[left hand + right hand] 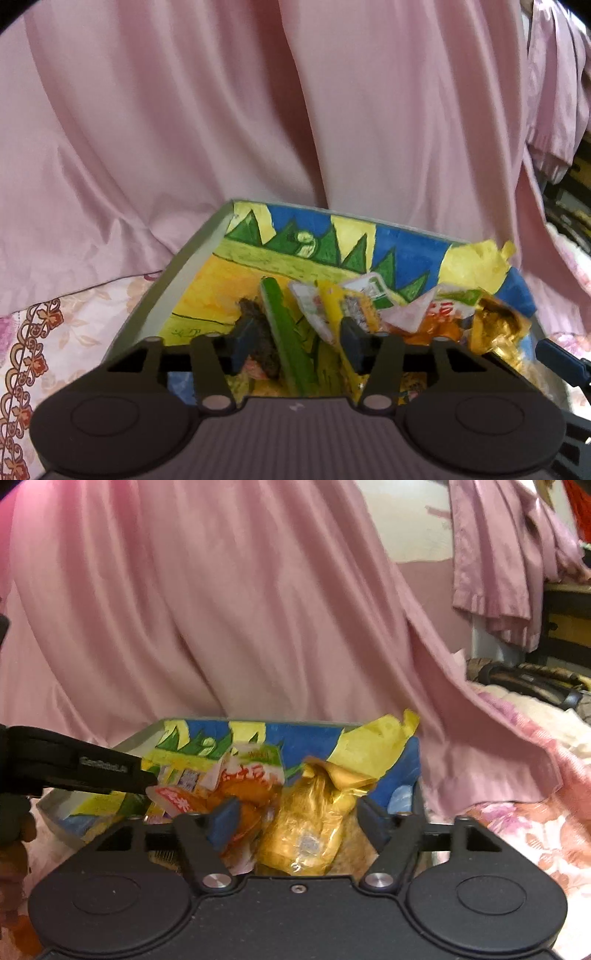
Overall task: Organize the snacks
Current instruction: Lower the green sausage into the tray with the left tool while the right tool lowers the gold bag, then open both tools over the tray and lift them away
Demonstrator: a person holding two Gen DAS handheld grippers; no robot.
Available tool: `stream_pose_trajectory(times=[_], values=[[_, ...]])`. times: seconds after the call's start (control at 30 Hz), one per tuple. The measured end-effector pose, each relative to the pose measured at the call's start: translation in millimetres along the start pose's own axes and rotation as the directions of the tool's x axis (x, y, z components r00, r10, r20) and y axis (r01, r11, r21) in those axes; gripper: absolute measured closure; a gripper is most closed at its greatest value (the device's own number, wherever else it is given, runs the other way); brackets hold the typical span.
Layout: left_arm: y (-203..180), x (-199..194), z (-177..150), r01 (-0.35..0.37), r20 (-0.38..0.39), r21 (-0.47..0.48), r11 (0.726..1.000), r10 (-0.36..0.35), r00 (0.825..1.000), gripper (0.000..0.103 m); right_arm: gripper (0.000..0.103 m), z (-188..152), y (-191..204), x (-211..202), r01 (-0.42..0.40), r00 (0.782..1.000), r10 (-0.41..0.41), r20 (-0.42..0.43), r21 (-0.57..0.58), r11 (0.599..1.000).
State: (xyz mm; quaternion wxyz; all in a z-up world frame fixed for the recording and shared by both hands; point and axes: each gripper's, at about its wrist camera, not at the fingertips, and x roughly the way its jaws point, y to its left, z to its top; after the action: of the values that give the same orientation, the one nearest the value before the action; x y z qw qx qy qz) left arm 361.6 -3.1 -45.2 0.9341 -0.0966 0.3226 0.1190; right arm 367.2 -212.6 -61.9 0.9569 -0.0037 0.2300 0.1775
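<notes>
A box lined with a bright yellow, green and blue painting (236, 266) holds several snack packets. In the left wrist view, my left gripper (299, 347) is open over the box, with a green stick pack (284, 332) and a dark brown snack (255, 314) between its fingers. White and orange packets (417, 314) and a gold wrapper (498, 325) lie to the right. In the right wrist view, my right gripper (299, 819) is open around the gold wrapper (310, 827), beside an orange and white packet (243, 786). The painted box wall (295, 734) stands behind.
A pink curtain (258, 110) hangs close behind the box. A floral cloth (85, 317) lies under it and shows at the right too (535, 830). The left gripper's arm (74, 768) crosses the right wrist view. A dark bag (524, 679) lies at the far right.
</notes>
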Motion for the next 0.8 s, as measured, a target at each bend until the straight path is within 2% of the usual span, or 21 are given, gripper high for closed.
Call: stream_pose_trajectory(times=[0.07,0.13,0.27,0.43,0.8], values=[[2,-7,1,0.007,0.009,-0.017,1.0,-0.007,1.0,0.035,0.028,3,-1,-6,0.013,1.0,-0.013,0.019,-0.001,1.0],[4,-16,2,0.007,0.027,-0.027,1.0,-0.007,1.0,0.028,0.018,7,-2,-15,0.025,0.999,-0.025,0.042,0.001,1.0],[7,-46,2,0.012,0.08,-0.033,0.999,-0.009,0.997,0.015,0.012,15,-5,-38,0.045,0.994,-0.047,0.102,0.018,0.999],[13,-86,0,0.018,0.141,-0.027,0.999,-0.014,0.99,0.005,0.002,26,-4,-71,0.052,0.984,-0.059,0.169,0.045,0.998],[42,-173,-20,0.029,0.241,-0.009,1.0,-0.026,0.97,0.001,0.001,19,25,-151,0.053,0.966,-0.058,0.25,0.024,0.998]])
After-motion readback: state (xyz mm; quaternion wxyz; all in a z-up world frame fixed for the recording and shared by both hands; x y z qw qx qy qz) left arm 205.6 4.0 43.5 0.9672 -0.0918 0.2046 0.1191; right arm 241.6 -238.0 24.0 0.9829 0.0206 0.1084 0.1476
